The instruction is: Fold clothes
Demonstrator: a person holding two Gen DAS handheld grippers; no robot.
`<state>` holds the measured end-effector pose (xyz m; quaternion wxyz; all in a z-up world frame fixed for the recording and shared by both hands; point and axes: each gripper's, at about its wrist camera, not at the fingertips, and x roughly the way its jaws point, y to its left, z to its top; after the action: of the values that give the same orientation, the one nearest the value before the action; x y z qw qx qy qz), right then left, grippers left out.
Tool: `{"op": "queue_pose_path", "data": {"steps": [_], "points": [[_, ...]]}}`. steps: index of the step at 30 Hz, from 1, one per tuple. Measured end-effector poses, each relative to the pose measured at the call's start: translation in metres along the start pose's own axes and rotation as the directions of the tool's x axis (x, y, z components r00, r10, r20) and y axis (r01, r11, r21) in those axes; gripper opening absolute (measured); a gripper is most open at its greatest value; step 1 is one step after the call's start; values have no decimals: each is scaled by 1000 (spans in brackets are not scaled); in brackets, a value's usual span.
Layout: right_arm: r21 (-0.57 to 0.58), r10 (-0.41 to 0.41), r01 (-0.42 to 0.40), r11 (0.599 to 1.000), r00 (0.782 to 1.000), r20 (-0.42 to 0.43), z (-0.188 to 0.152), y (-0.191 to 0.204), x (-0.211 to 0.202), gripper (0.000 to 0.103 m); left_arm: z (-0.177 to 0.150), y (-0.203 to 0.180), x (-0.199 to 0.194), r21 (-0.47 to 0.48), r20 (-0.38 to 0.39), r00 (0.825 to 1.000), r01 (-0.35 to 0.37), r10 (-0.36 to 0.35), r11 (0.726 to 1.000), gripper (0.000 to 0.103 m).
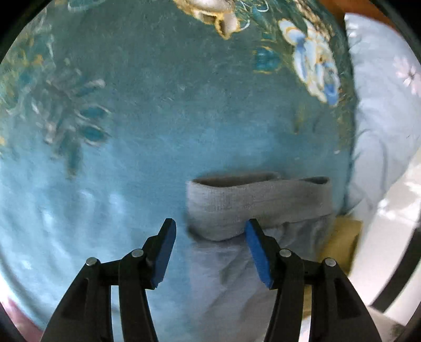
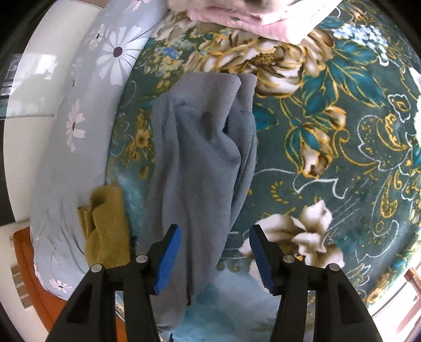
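Grey sweatpants [image 2: 194,163] lie lengthwise on a teal floral blanket [image 2: 329,131], their two ribbed cuffs [image 2: 236,89] at the far end. In the left wrist view the ribbed grey waistband [image 1: 252,202] lies just beyond my fingertips, with lighter grey cloth [image 1: 223,268] below it. My left gripper [image 1: 210,252] is open and empty, hovering over the waistband end. My right gripper [image 2: 215,257] is open and empty, with the near end of the pants between its blue pads.
A mustard-yellow cloth [image 2: 105,231] lies crumpled left of the pants. A light blue daisy-print quilt [image 2: 86,110] borders the blanket on the left. Folded pink and white clothes [image 2: 252,18] sit at the far end. White floor [image 1: 394,236] shows beyond the bed edge.
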<state>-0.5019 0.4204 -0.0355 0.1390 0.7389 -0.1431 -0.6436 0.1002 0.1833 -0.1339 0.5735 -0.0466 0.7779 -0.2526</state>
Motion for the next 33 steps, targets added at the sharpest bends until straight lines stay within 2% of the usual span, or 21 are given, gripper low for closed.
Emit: {"op": "queue_pose_path", "data": {"steps": [3, 10, 12, 14, 17, 21, 24, 26, 28, 30, 33], "points": [[-18, -7, 8, 1000, 1000, 9, -1, 5, -5, 58, -2, -8, 9, 78, 1, 1000, -26, 26, 997, 56], [-65, -26, 27, 998, 1000, 7, -9, 15, -1, 58, -6, -5, 14, 45, 18, 1000, -1, 0, 999, 56], [-67, -25, 25, 997, 1000, 0, -11, 16, 2, 58, -8, -6, 13, 44, 23, 1000, 5, -6, 999, 47], [-70, -24, 24, 997, 1000, -7, -14, 18, 6, 58, -7, -12, 14, 42, 27, 1000, 0, -1, 999, 29], [-77, -21, 19, 997, 1000, -14, -17, 19, 10, 58, -1, -28, 9, 46, 32, 999, 11, -13, 999, 16], [-94, -10, 9, 996, 1000, -10, -16, 19, 9, 58, 20, -39, -22, 44, 51, 995, 87, -90, 995, 15], [-104, -3, 2, 995, 1000, -6, -15, 18, 9, 58, 41, -39, -45, 62, 128, 991, 38, -46, 997, 15], [-103, 0, -1, 995, 1000, -6, -15, 16, 11, 58, 55, -20, -55, 22, 145, 989, 19, -22, 1000, 15], [-89, 21, -22, 996, 1000, -11, -14, 13, 17, 58, 64, -7, -59, 9, 108, 994, -35, 33, 999, 15], [-79, 28, -29, 996, 999, -15, -13, 13, 27, 58, 62, -8, -59, 15, 98, 991, -99, 97, 995, 16], [-48, 30, -29, 998, 1000, 3, -5, 13, 40, 57, 58, -16, -61, 7, 101, 988, -115, 114, 993, 18]]}}
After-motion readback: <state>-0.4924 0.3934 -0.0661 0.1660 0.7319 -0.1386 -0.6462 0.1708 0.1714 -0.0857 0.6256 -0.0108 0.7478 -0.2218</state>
